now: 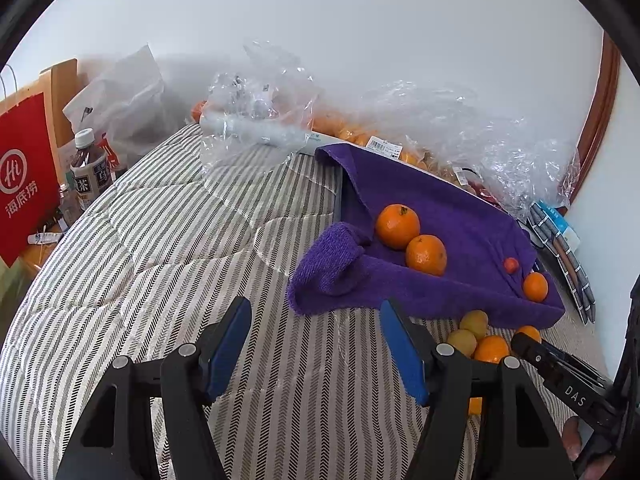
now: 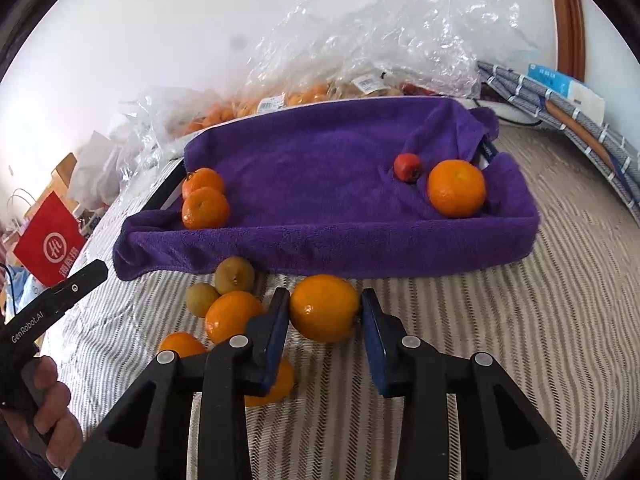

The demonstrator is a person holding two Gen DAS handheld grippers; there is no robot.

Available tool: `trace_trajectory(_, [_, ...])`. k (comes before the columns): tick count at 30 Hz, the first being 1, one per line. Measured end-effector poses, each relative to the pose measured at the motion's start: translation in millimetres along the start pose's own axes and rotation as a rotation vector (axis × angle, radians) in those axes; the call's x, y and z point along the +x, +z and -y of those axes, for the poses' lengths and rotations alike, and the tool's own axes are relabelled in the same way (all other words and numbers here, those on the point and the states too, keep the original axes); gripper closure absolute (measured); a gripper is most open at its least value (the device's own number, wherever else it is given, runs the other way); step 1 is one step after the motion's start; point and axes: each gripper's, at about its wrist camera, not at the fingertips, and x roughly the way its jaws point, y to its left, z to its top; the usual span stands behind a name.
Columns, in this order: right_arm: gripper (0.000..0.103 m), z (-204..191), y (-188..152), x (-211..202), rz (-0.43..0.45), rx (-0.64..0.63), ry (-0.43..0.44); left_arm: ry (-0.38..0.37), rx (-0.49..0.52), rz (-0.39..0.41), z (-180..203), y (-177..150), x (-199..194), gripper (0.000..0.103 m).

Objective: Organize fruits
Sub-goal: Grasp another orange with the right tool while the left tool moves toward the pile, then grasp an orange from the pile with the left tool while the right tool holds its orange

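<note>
A tray covered by a purple towel (image 2: 320, 184) lies on the striped bedcover. On it two oranges (image 2: 204, 200) sit at its left end, and one orange (image 2: 456, 188) with a small red fruit (image 2: 407, 167) at its right end. My right gripper (image 2: 325, 312) is shut on an orange (image 2: 323, 307) just in front of the tray. Loose oranges (image 2: 230, 316) and two yellow-green fruits (image 2: 234, 275) lie left of it. My left gripper (image 1: 314, 344) is open and empty over the bedcover, left of the loose fruit pile (image 1: 478, 338), facing the towel (image 1: 440, 232).
Clear plastic bags of oranges (image 2: 360, 60) lie behind the tray against the white wall. A red paper bag (image 1: 24, 176) and a tea bottle (image 1: 88, 168) stand at far left. Folded striped cloth (image 2: 560, 116) lies at right. The striped bedcover (image 1: 168, 248) stretches left of the tray.
</note>
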Motion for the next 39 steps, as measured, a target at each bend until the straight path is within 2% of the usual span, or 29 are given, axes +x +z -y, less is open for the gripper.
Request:
trace_trajectory(4, [0.067, 5, -4, -11, 0.023, -0.022, -0.057, -0.007, 0.003, -0.02, 1, 0, 3, 0.038])
trace_trajectory(10, [0.067, 16, -9, -12, -0.021, -0.022, -0.075, -0.012, 0.011, -0.026, 2, -1, 4, 0.038])
trace_trajectory(18, [0.067, 10, -7, -2, -0.042, -0.056, -0.104, -0.018, 0.016, -0.033, 3, 0, 5, 0.038])
trace_trajectory(32, [0.067, 25, -9, -24, 0.06, 0.015, -0.059, -0.038, 0.036, -0.068, 7, -3, 13, 0.038])
trace_trajectory(39, [0.067, 37, -14, -35, 0.082, 0.0, -0.095, -0.112, 0.083, -0.06, 18, -6, 7, 0.038])
